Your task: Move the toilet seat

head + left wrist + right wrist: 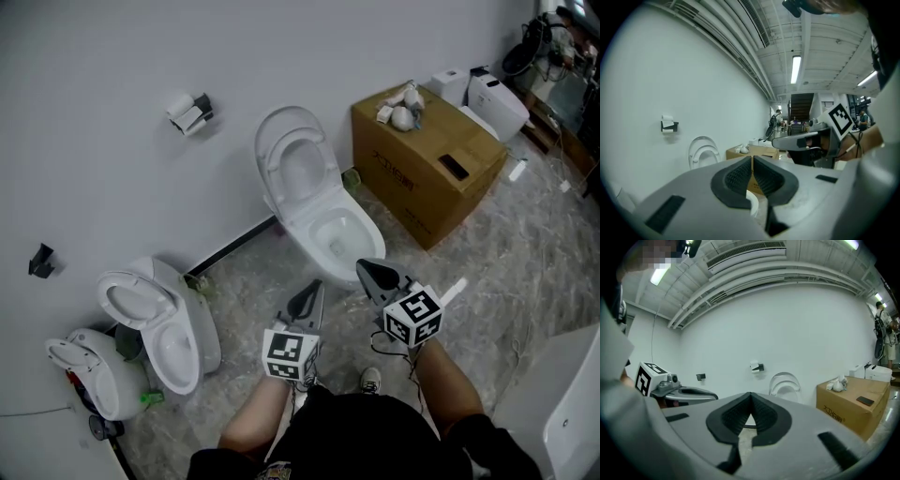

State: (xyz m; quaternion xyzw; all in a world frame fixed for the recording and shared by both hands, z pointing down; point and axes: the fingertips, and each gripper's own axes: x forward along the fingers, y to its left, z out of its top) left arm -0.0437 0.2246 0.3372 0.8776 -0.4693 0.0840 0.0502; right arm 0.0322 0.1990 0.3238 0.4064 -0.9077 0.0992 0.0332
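Left hand-held gripper (315, 287) sits lower centre of the head view, jaws clenched tip to tip with nothing between them. Right hand-held gripper (362, 266) is just beside it to the right, also clenched and empty, its tips over the front rim of the white ceramic toilet bowl (372, 232).

White oval toilet seat (298, 137) is at upper centre, raised upright against the white lid, which leans on the pale wall; neither gripper touches it. The bowl's inside shows only white.

Brown cardboard box (427, 183) stands to the right of the toilet, closed. A few white lumpy things (401, 107) lie on its top near the back corner, and a flat black rectangular thing (454, 167) lies nearer the front. What's inside can't be seen.

Second white toilet (164, 323) is at lower left with its seat up. Black wall holder with white paper rolls (190, 112) is at upper left.
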